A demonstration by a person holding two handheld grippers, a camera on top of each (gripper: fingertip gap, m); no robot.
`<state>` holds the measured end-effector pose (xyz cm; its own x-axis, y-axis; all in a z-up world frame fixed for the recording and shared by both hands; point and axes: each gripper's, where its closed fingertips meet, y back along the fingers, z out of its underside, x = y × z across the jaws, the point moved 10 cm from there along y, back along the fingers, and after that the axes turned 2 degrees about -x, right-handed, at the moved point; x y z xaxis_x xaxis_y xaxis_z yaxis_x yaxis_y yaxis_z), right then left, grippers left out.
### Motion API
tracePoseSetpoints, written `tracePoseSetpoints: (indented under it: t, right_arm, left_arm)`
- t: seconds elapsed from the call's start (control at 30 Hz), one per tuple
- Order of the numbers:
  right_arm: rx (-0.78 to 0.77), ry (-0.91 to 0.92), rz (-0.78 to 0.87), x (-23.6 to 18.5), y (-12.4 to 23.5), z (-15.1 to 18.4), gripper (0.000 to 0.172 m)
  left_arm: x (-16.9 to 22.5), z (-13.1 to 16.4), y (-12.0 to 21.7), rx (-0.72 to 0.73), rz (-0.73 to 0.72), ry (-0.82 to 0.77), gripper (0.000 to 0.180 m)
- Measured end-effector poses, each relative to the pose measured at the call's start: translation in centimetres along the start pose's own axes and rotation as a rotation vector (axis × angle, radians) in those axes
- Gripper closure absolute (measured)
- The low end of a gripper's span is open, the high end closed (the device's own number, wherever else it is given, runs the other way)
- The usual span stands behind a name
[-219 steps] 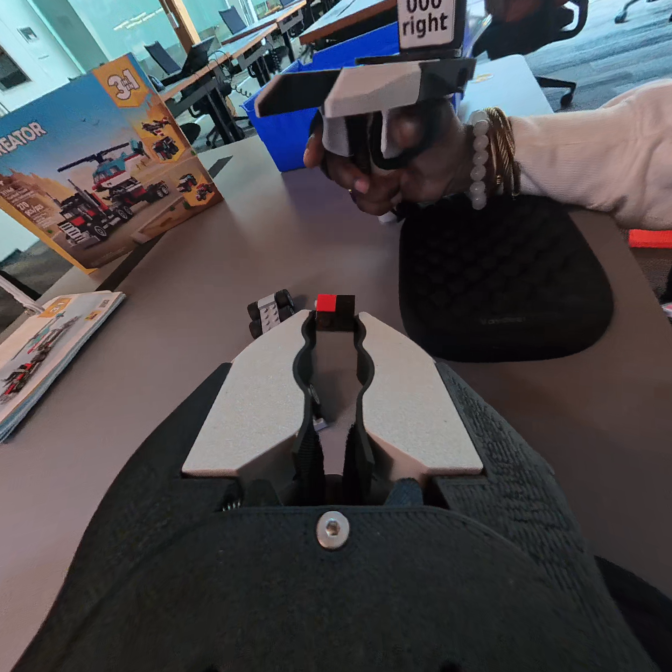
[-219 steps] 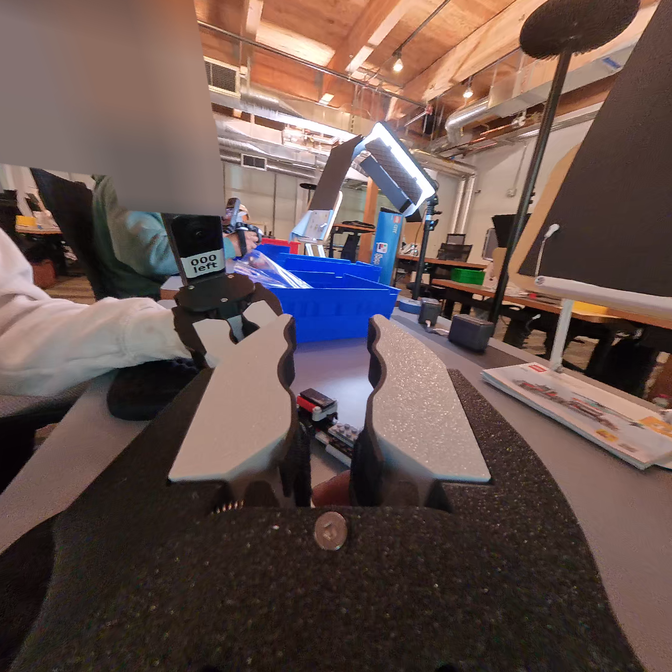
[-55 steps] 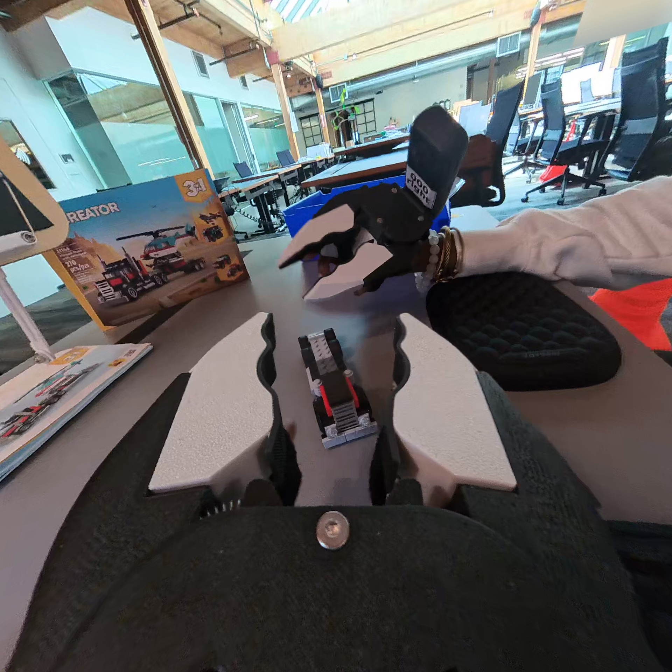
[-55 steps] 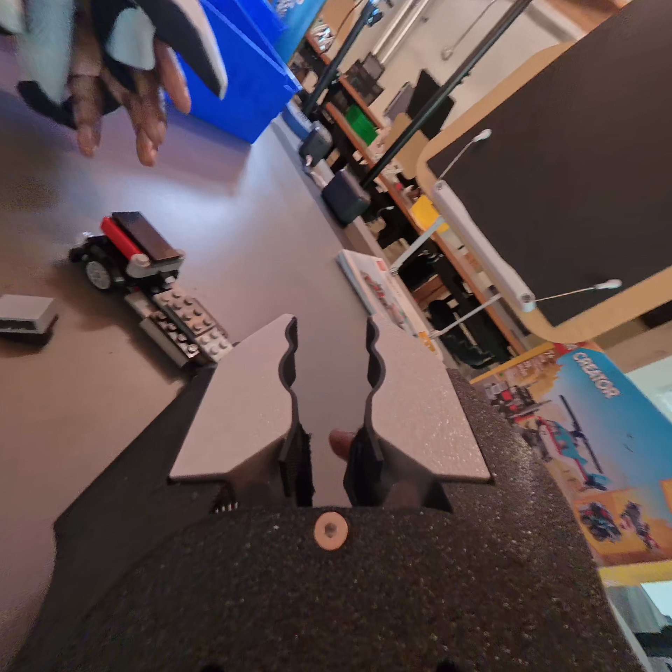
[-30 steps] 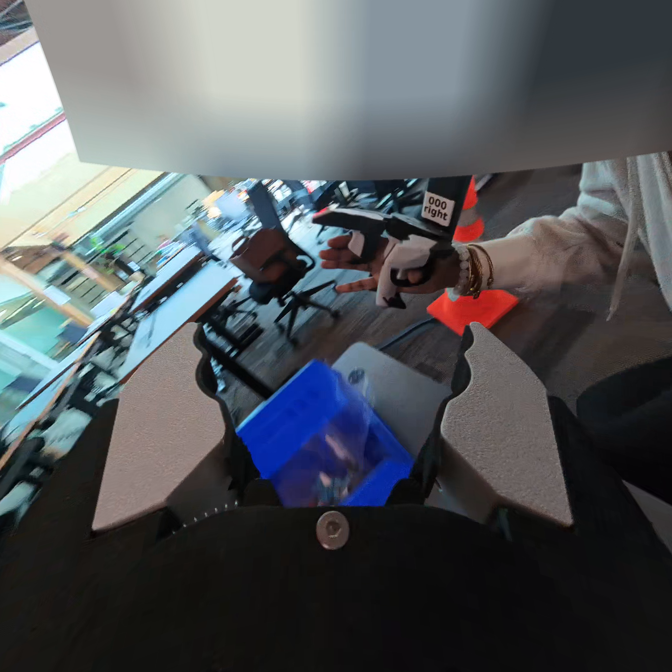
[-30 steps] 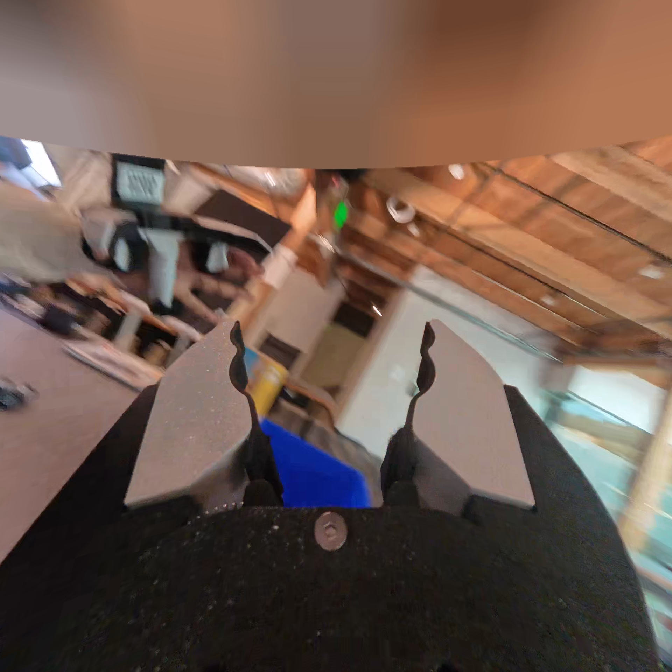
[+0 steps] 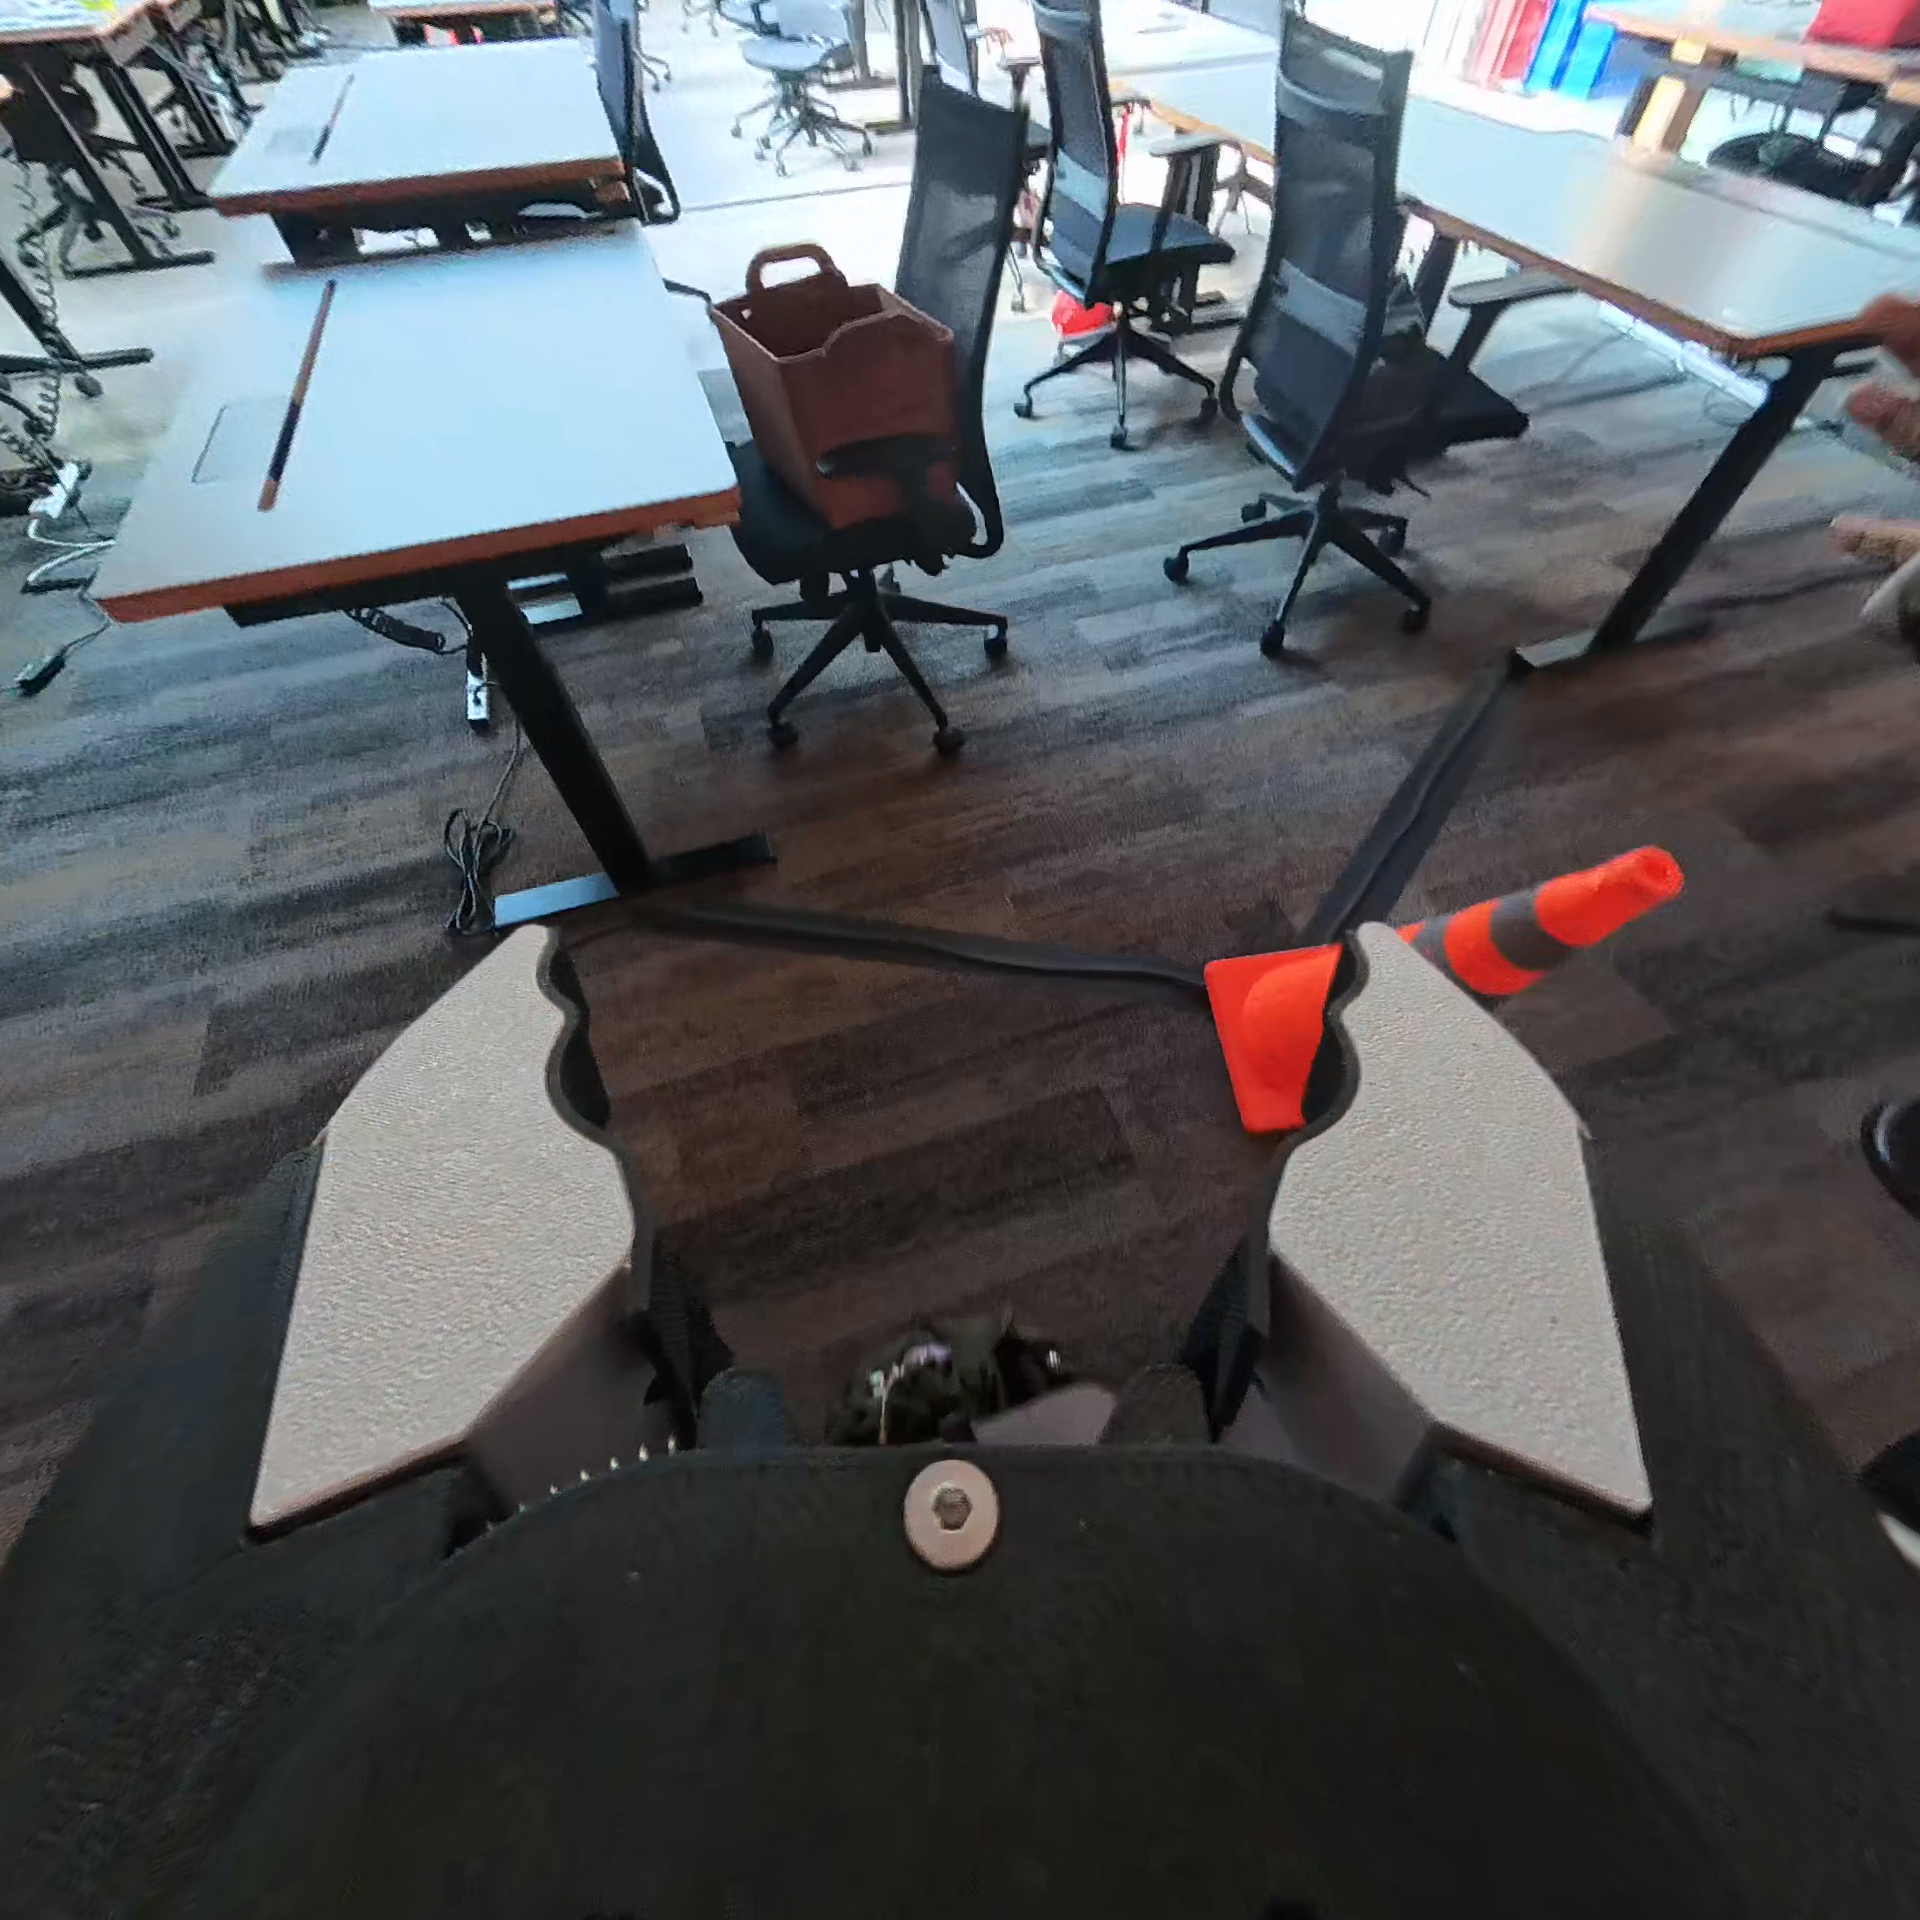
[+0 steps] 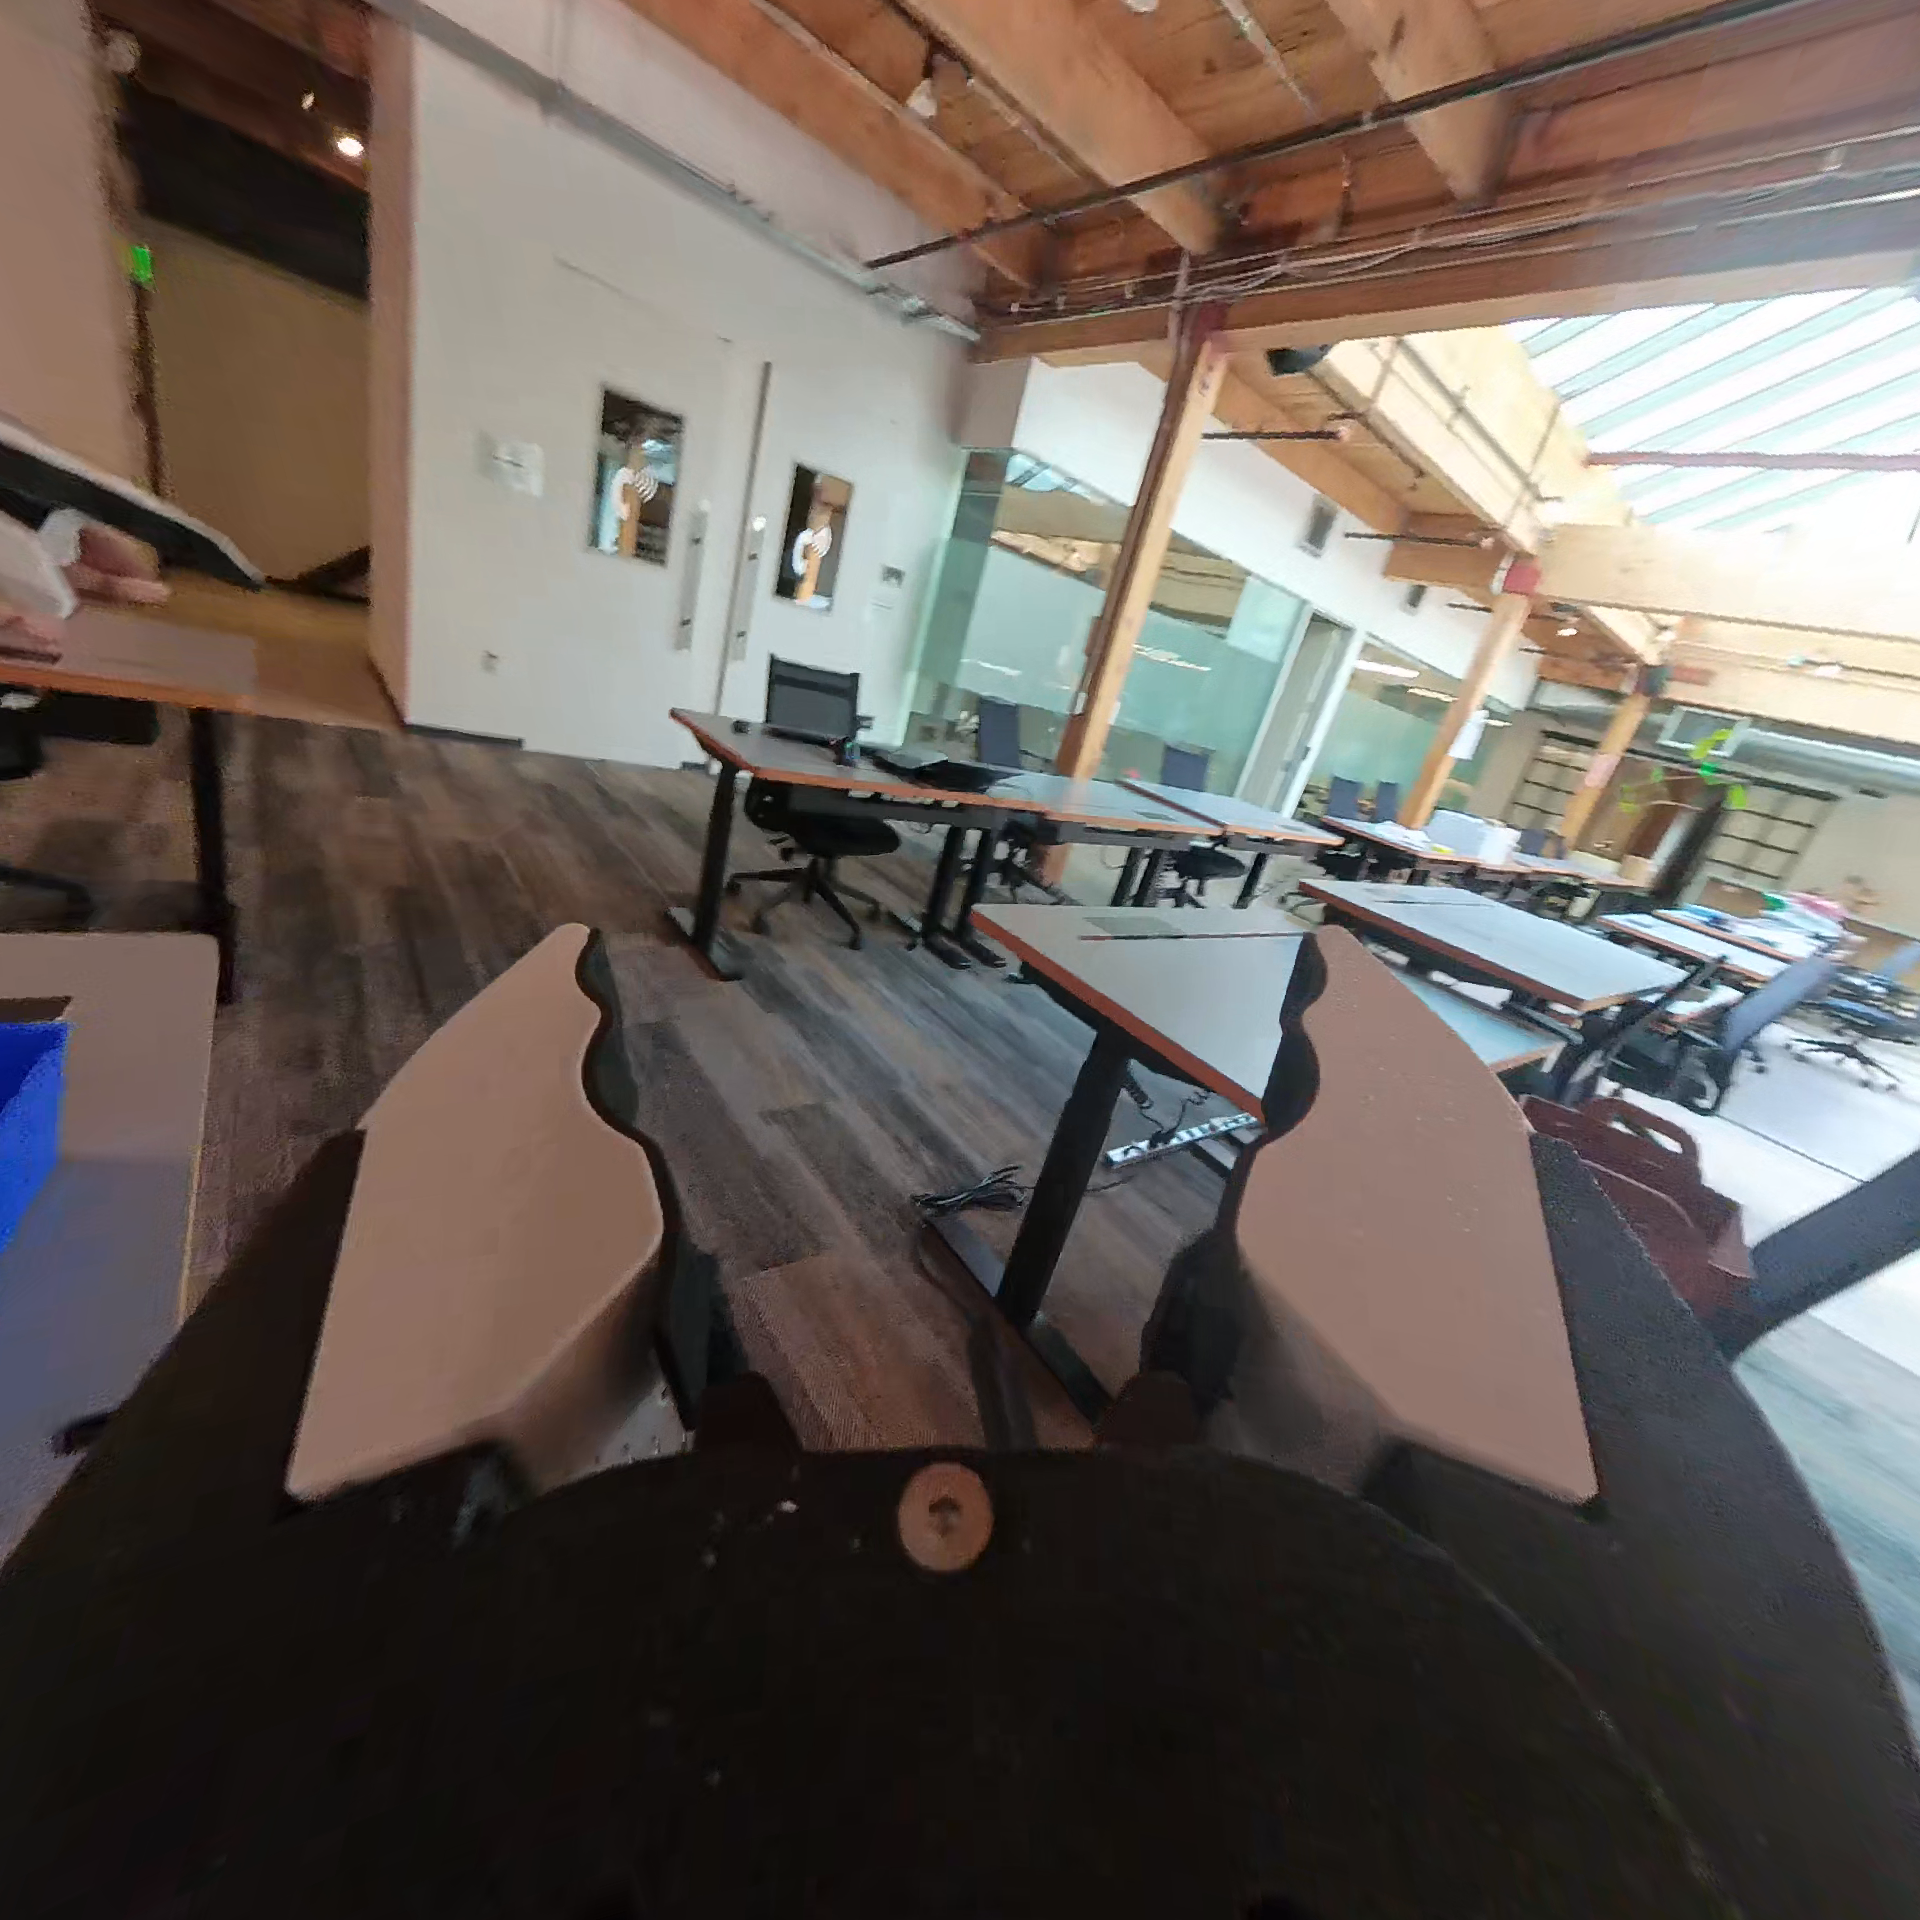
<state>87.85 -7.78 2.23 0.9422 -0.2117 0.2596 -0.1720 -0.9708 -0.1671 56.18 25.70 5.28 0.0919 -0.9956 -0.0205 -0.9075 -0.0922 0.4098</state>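
Both grippers are hanging in mid-air with nothing in them, pointing out over the office instead of at any tabletop. Left gripper [image 7: 951, 951] is sitting with its jaws spread wide, bare between the pads, and it's looking down at the dark striped carpet [image 7: 883, 1122]. An orange traffic cone [image 7: 1273, 1039] is lying tipped over on the floor and showing right next to the right-hand finger [image 7: 1444, 1174], though it's down on the floor, not touching anything. A black cable cover [image 7: 914, 940] is running across the carpet toward the cone, and farther back a desk [image 7: 436, 416] is standing beside an office chair [image 7: 883, 499] that's carrying a brown bag [image 7: 842, 384].

Right gripper [image 8: 951, 951] is also gaping wide and gripping nothing, aiming across the room at a row of desks [image 8: 1174, 987] with the wooden ceiling beams [image 8: 1091, 94] overhead. A corner of a blue bin [image 8: 26, 1122] is peeking in at the left edge, on a table [image 8: 125, 1049]
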Motion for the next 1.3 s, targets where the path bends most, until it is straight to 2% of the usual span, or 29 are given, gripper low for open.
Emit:
tracePoseSetpoints:
  t: [0.07, 0.17, 0.27, 0.37, 0.5, 0.67, 0.77, 0.87, 0.97, 1.07, 1.2, 1.3]
  right_arm:
    - [-0.056, 0.016, -0.053, 1.7, -2.0, 1.8, 0.053]
    - [-0.176, -0.009, -0.083, 4.3, -4.2, 5.2, 0.054]
    - [-0.275, -0.108, -0.016, 6.7, -6.8, 8.4, 0.055]
    - [-0.311, -0.193, 0.015, 8.6, -11.5, 10.6, 0.057]
    - [-0.341, -0.216, -0.092, 10.5, -21.8, 13.6, 0.057]
    - [-0.353, -0.176, -0.323, 11.0, -38.6, 17.1, 0.056]
    - [-0.322, -0.127, -0.476, 9.8, -50.2, 19.2, 0.057]
    - [-0.24, -0.086, -0.65, 6.2, -63.5, 20.6, 0.057]
    - [-0.141, -0.078, -0.927, -1.1, -77.6, 19.6, 0.057]
    - [0.002, -0.023, -1.229, -10.9, -89.2, 15.8, 0.057]
    - [0.211, 0.003, -1.496, -24.6, -99.5, 10.9, 0.057]
    - [0.298, -0.06, -1.577, -34.5, -103.5, 8.4, 0.057]
  left_arm:
    - [-1.2, -1.0, -3.1, 0.022, 0.003, 0.008, 0.049]
    - [-3.3, -1.8, -10.3, 0.068, 0.053, 0.019, 0.048]
    - [-5.9, -1.5, -18.6, 0.12, 0.124, 0.056, 0.049]
    - [-8.6, -2.2, -25.3, 0.163, 0.144, 0.178, 0.048]
    - [-11.7, -4.1, -28.8, 0.271, 0.11, 0.201, 0.048]
    - [-19.5, -3.6, -30.8, 0.333, -0.003, 0.215, 0.049]
    - [-26.2, -2.9, -30.6, 0.354, -0.135, 0.256, 0.049]
    - [-33.8, -1.8, -28.4, 0.302, -0.355, 0.278, 0.049]
    - [-40.0, -1.1, -23.5, 0.286, -0.565, 0.35, 0.049]
    - [-44.2, 0.7, -17.1, 0.249, -0.828, 0.386, 0.049]
    - [-48.1, 5.2, -9.7, 0.244, -1.121, 0.52, 0.049]
    - [-51.3, 9.2, -5.3, 0.328, -1.282, 0.63, 0.049]
